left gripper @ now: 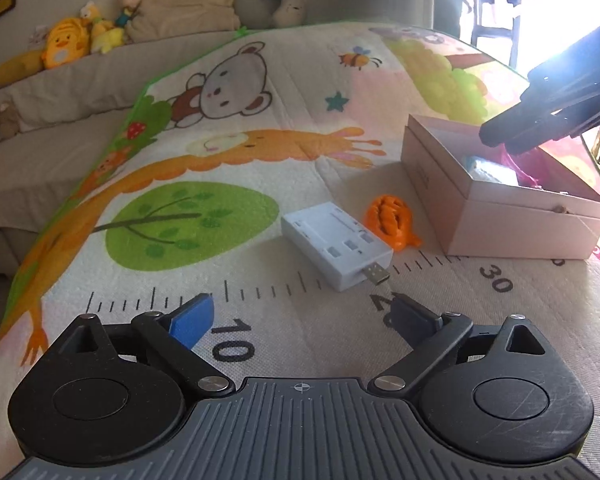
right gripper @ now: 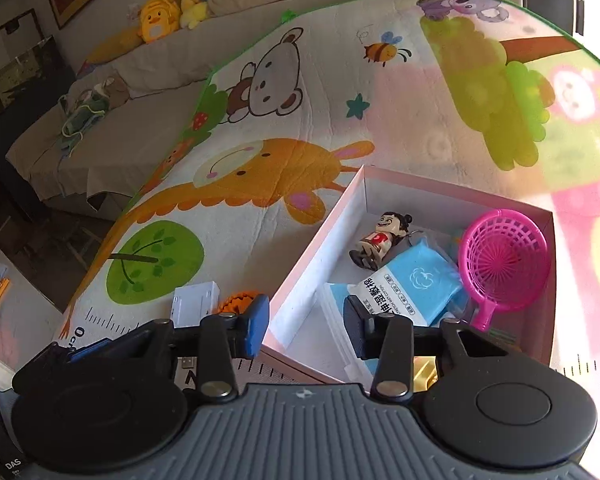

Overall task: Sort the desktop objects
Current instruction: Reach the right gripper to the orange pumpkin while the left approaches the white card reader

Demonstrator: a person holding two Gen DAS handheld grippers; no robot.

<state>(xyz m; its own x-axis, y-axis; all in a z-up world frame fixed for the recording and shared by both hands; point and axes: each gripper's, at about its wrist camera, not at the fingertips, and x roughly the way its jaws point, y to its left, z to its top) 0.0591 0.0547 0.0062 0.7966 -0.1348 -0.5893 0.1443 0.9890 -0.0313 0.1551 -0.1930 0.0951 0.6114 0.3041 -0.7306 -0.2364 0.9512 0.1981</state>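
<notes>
A white USB hub [left gripper: 336, 246] and an orange plastic toy [left gripper: 390, 220] lie on the cartoon play mat [left gripper: 228, 184], left of an open pink box [left gripper: 496, 216]. My left gripper [left gripper: 300, 316] is open and empty, low over the mat just in front of the hub. My right gripper [right gripper: 306, 330] is open and empty above the near left corner of the box [right gripper: 320, 236]. In the box lie a doll figure [right gripper: 380, 240], a blue tissue pack [right gripper: 416, 284] and a pink strainer [right gripper: 504, 260]. The hub [right gripper: 194, 302] and orange toy [right gripper: 236, 302] show left of the box.
A grey sofa [left gripper: 60, 96] with stuffed toys [left gripper: 66, 42] and cushions runs behind the mat. The right gripper's body [left gripper: 560, 92] hangs over the box. The mat's left edge drops off toward the floor and a side table [right gripper: 4, 304].
</notes>
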